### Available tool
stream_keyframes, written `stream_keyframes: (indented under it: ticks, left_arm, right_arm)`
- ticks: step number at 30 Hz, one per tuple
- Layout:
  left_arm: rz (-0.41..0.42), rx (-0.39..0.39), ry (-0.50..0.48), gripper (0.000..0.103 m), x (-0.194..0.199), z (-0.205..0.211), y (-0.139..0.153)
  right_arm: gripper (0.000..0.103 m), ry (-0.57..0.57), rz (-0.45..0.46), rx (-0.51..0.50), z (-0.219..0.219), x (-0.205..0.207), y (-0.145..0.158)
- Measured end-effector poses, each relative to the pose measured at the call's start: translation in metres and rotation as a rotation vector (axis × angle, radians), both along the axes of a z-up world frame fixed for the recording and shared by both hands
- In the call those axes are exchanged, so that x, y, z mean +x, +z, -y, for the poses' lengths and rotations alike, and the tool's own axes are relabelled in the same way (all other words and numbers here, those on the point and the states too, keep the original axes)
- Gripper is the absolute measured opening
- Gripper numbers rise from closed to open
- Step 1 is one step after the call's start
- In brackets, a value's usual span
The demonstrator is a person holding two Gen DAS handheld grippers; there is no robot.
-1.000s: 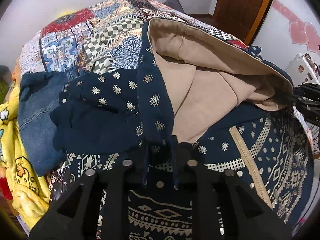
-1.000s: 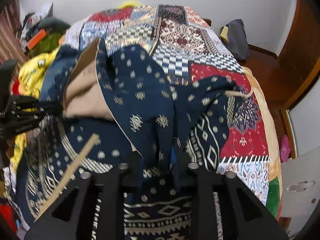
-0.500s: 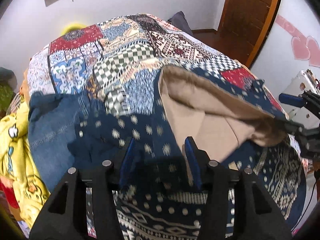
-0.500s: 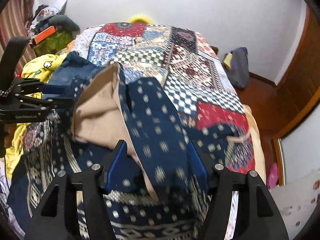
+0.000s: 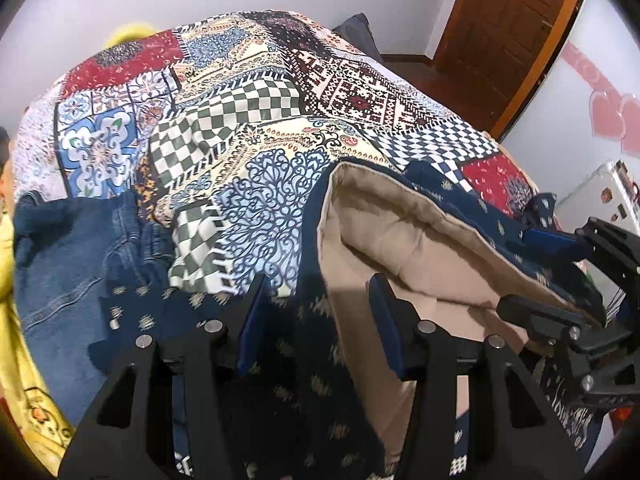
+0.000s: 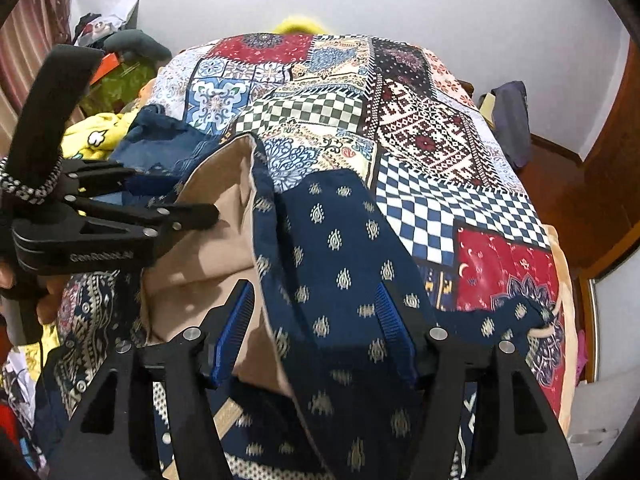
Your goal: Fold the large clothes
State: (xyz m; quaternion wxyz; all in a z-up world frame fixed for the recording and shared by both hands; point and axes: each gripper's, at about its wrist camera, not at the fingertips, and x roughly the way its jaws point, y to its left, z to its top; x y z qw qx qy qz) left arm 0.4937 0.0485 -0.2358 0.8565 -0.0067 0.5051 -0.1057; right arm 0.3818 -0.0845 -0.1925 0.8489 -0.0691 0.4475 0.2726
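Note:
A large navy garment (image 5: 296, 344) with small cream motifs and a beige lining (image 5: 404, 240) lies crumpled on the near part of the bed. In the right wrist view the navy garment (image 6: 340, 248) has one flap folded over, baring the beige lining (image 6: 224, 208). My left gripper (image 5: 316, 284) hangs above the navy edge with its jaws apart and its pads off the cloth. My right gripper (image 6: 314, 288) stands the same way over the flap. Each shows in the other's view: the right gripper (image 5: 514, 268) by the lining's right end, the left gripper (image 6: 172, 191) by its left.
A patchwork bedspread (image 5: 260, 112) covers the bed beyond the garment. Blue jeans (image 5: 68, 248) and a yellow blanket (image 5: 12, 320) lie on the left. A wooden door (image 5: 500, 32) stands at the back right, and a dark bag (image 6: 512, 120) leans on the wall beside the bed.
Both grippers were shut on the garment's navy edge and now stand open. They have drawn back and apart from the cloth, and the garment has dropped lower onto the bed.

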Motion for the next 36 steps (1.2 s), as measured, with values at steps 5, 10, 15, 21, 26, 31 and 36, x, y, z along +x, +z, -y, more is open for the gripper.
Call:
stream_keyframes:
  ticks: [5,10,15,21,26,31,36]
  left_arm:
    - [0.017,-0.038,0.019,0.042,0.007,0.001,0.000]
    - [0.025,-0.071,0.043,0.009,0.009,0.000,0.007]
    - [0.125,-0.039,0.003,0.007,-0.013,0.004,0.036]
    - [0.208,-0.057,-0.105,0.007,-0.055,0.019,0.085]
    - [0.264,-0.061,-0.201,0.006,-0.101,0.041,0.115]
    - [0.266,-0.053,-0.244,0.006,-0.140,0.054,0.115]
    - [0.222,-0.044,-0.241,0.006,-0.168,0.058,0.096]
  right_arm:
    - [0.038,0.014,-0.046,0.027,-0.001,0.011,-0.004]
    - [0.009,0.024,-0.084,0.031,-0.001,0.012,-0.011]
    - [0.007,-0.003,-0.031,0.083,0.015,0.000,0.008]
    - [0.006,-0.005,0.000,0.094,0.038,-0.018,0.041]
    - [0.006,-0.010,-0.035,0.139,0.060,-0.043,0.058]
    - [0.006,-0.001,-0.005,0.142,0.076,-0.078,0.065]
    - [0.006,0.001,-0.021,0.162,0.089,-0.104,0.061]
